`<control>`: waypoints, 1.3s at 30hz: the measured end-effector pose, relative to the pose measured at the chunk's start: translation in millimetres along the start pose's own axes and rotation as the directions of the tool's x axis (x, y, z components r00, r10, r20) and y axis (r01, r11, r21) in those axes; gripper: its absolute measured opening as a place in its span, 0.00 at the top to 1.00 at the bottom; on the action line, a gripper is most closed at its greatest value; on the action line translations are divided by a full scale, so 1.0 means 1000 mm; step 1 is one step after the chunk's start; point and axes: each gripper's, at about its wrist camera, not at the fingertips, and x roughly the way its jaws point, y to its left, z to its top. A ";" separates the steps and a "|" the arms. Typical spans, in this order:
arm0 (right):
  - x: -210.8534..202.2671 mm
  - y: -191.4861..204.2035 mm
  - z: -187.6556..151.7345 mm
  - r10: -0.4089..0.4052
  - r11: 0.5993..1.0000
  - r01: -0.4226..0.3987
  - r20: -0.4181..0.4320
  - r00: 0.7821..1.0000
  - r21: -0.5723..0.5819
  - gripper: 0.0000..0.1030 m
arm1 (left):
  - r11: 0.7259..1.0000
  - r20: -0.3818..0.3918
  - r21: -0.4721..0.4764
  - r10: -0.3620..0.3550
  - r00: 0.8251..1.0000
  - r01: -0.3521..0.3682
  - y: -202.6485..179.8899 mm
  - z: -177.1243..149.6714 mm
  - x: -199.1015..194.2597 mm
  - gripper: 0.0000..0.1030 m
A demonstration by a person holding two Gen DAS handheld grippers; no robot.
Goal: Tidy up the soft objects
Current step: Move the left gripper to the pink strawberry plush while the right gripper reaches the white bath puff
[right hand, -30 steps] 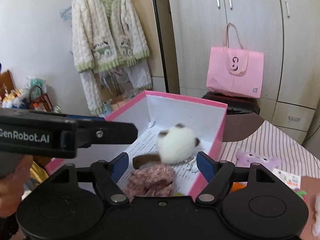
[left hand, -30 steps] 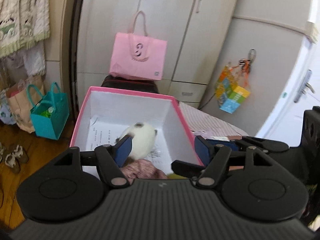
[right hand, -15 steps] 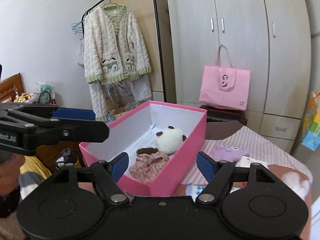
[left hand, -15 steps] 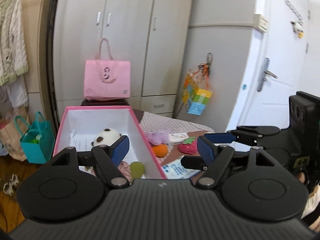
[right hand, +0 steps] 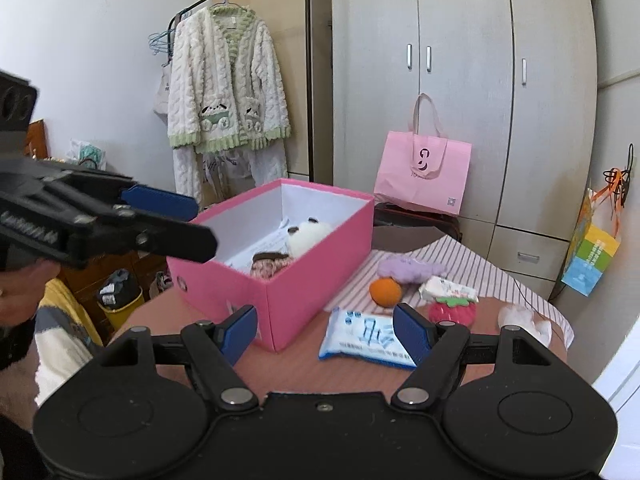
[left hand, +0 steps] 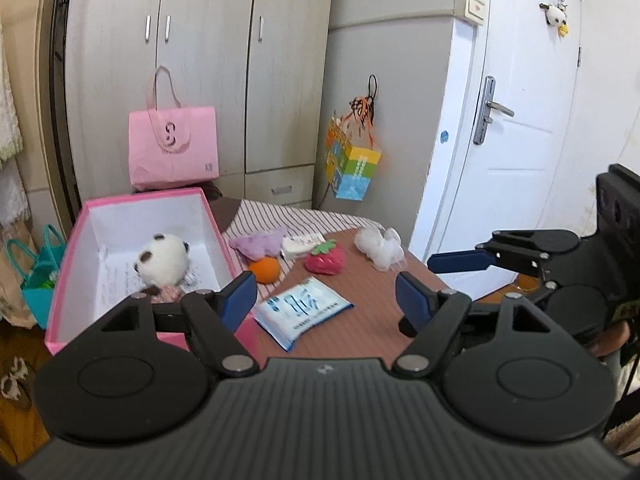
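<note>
The pink box (right hand: 280,276) is being filled: 2 soft things, a panda plush (right hand: 306,236) and a floral bundle (right hand: 269,266), are lying inside it. Right of the box (on the table (right hand: 304,364)), an orange ball (right hand: 385,291), purple plush (right hand: 408,269), strawberry (right hand: 452,310) and white fluff (right hand: 524,318) are still waiting. A wipes pack (right hand: 366,334) is lying nearest. The left gripper (left hand: 325,294) and right gripper (right hand: 324,330) are both being held spread and empty.

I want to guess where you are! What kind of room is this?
Probably a bedroom at home: tall wardrobe doors, a fluffy cardigan hanging on a clothes rail, and a pink box of soft toys on a table.
</note>
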 end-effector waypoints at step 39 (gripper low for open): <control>0.108 -0.202 -0.065 -0.208 0.961 0.216 -0.062 0.976 0.173 0.23 | 0.988 -0.189 -0.037 0.140 0.972 -0.150 -0.037 0.010 0.273 0.27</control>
